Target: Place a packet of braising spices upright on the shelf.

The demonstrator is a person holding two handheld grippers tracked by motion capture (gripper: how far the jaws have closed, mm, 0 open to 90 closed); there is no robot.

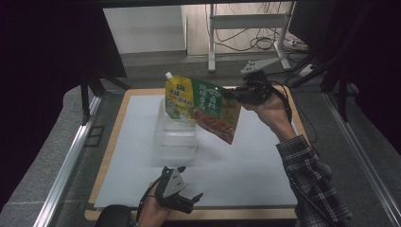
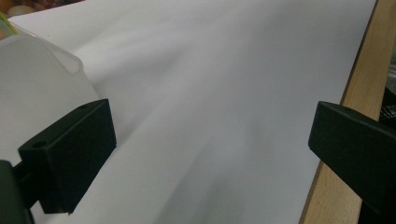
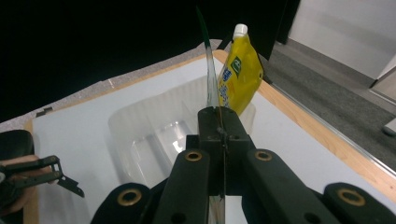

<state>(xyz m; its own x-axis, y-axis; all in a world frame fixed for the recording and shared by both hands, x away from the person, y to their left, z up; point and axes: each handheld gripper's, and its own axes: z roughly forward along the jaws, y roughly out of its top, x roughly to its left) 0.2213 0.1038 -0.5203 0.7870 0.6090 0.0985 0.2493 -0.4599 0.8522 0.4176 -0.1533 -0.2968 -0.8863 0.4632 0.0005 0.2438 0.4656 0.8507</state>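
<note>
The right gripper (image 1: pixel 232 94) pinches the green sauce packet (image 1: pixel 218 113) by its edge, held in the air above the clear plastic container (image 1: pixel 175 135) — not yet dropped in. A yellow spouted pouch (image 1: pixel 178 97) already stands inside. The left gripper (image 1: pixel 187 198) waits open near the table's front edge.

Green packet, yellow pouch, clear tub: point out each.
Green packet (image 1: pixel 215 116), high view, printed front.
Yellow pouch (image 3: pixel 237 77), right gripper view, yellow side below the cap.
Clear tub (image 1: pixel 176 138), high view, near wall.

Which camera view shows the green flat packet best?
The high view: the green flat packet faces the camera, printed side visible, pinched by the right gripper. The right gripper view shows it edge-on.
</note>
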